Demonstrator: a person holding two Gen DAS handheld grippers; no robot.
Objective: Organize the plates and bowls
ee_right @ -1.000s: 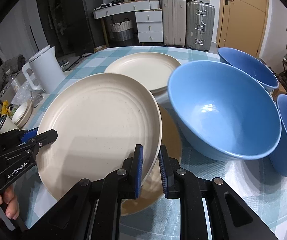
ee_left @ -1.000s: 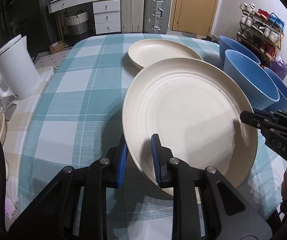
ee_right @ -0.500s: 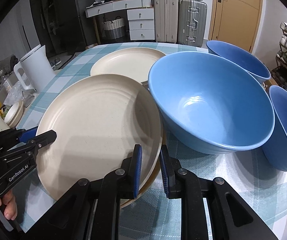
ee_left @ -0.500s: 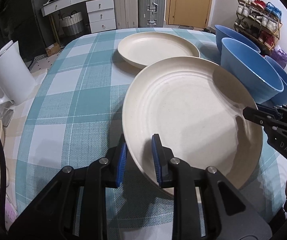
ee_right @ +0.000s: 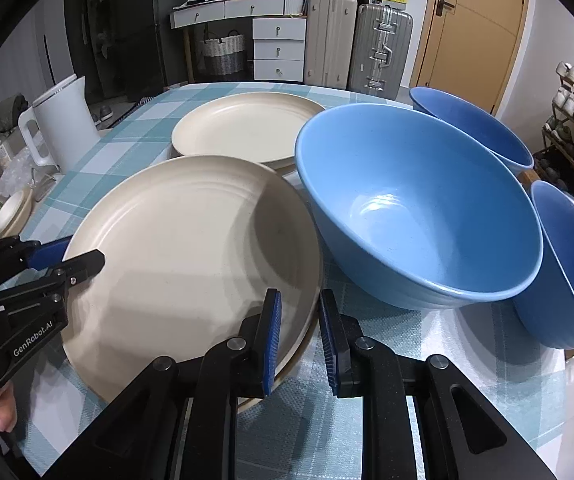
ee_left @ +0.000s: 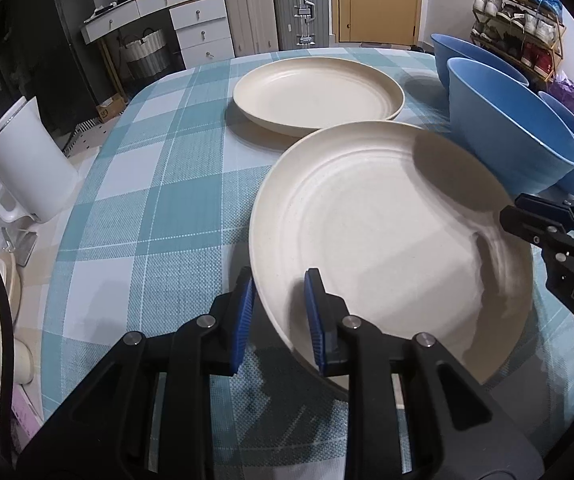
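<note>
A large cream plate [ee_left: 387, 240] [ee_right: 191, 248] is held low over the checked table by opposite rims. My left gripper [ee_left: 279, 292] is shut on its near-left rim, and my right gripper [ee_right: 299, 308] is shut on its right rim. Each gripper shows in the other's view: the right gripper [ee_left: 527, 216] and the left gripper [ee_right: 63, 264]. Just under the held plate lies a second plate, of which only a tan rim [ee_right: 301, 350] shows. A third cream plate [ee_left: 319, 92] [ee_right: 243, 128] lies further back. Three blue bowls stand to the right: a big one [ee_right: 419, 208] [ee_left: 515, 140], a far one [ee_right: 471, 128] and a near one [ee_right: 567, 264].
A white kettle [ee_left: 27, 160] [ee_right: 63, 120] stands at the table's left edge among small clutter. The big blue bowl almost touches the held plate's right side. Suitcases, a drawer unit and a shoe rack stand beyond the table.
The held plate has come down and levelled out over the plate beneath it, which is now almost covered. Both grippers kept their grip on its rim.
</note>
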